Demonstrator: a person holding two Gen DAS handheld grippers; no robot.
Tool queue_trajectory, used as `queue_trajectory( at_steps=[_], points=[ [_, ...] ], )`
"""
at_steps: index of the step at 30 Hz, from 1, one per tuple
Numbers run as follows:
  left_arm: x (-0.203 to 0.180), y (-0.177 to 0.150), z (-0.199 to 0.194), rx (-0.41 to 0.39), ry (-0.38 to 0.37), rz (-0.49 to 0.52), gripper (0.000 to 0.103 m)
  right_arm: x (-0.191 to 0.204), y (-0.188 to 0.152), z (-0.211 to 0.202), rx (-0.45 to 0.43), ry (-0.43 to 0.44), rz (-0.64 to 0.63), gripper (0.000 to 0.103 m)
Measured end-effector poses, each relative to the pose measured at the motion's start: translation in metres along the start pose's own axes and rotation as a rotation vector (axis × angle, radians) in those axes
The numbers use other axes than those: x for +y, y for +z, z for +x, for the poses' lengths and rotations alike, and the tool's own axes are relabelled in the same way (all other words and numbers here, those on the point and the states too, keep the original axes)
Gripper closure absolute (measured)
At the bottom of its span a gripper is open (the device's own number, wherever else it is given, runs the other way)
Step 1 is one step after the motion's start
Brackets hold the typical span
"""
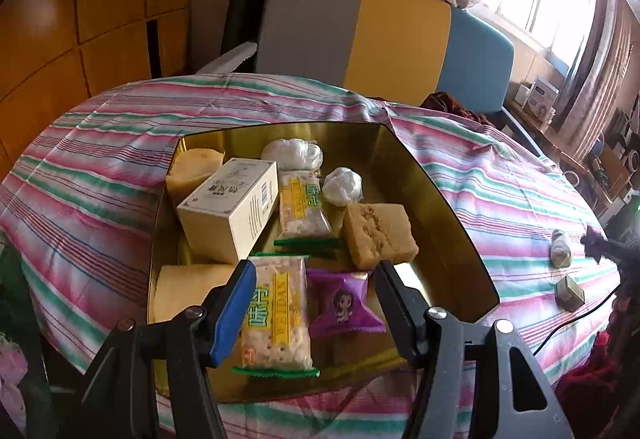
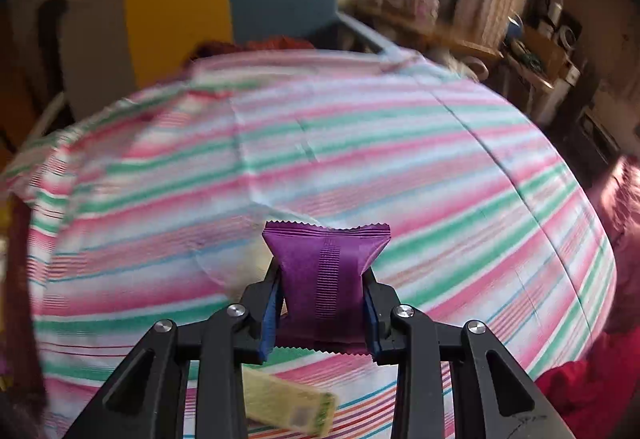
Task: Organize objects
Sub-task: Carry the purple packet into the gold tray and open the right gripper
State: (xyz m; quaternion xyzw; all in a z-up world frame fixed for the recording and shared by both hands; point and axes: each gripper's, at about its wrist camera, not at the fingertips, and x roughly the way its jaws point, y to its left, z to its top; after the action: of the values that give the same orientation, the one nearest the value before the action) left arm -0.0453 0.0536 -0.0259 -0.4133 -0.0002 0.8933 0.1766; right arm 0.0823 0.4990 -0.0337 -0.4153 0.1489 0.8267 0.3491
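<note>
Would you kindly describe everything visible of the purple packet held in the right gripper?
The purple packet is a small pillow-shaped wrapper of matte, foil-like film with zigzag-cut sealed ends and a ribbed seam running down its middle, facing the camera. It is puffed and pinched at the waist, where the right gripper is shut on it, a blue-padded finger pressing each side. It hangs lengthwise along the fingers, above the striped cloth; nothing else visibly touches it.

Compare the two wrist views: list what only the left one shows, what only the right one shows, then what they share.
Only the left wrist view: the gold tray holding a white box, rice-cracker packs, a purple snack packet, and the open left gripper above them.

Only the right wrist view: the right gripper shut on another purple packet.

Both: the striped cloth and the colour-block chair.
</note>
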Motion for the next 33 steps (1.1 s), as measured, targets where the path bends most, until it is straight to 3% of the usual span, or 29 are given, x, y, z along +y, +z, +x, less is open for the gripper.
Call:
queue_trajectory(
  at_steps=[8, 12, 17, 21, 26, 33],
  points=[
    [0.004, -0.008, -0.002, 0.005, 0.005, 0.000, 0.041, 0.095, -0.005, -0.054, -0.073, 0.304, -0.172, 0.069],
    [0.007, -0.010, -0.001, 0.011, 0.006, -0.004, 0.041, 0.161, -0.019, -0.076, -0.068, 0.475, -0.310, 0.068],
    [0.017, -0.012, -0.004, 0.007, 0.005, -0.030, 0.041, 0.223, -0.044, -0.084, -0.017, 0.601, -0.405, 0.068],
    [0.028, -0.012, -0.007, 0.001, 0.013, -0.052, 0.041, 0.267, -0.067, -0.083, 0.027, 0.652, -0.491, 0.068],
    [0.041, -0.014, -0.009, 0.006, 0.031, -0.074, 0.041, 0.305, -0.094, -0.068, 0.098, 0.658, -0.568, 0.068],
    [0.050, -0.019, -0.014, 0.007, 0.048, -0.088, 0.041, 0.317, -0.111, -0.048, 0.162, 0.639, -0.586, 0.064]
  ],
)
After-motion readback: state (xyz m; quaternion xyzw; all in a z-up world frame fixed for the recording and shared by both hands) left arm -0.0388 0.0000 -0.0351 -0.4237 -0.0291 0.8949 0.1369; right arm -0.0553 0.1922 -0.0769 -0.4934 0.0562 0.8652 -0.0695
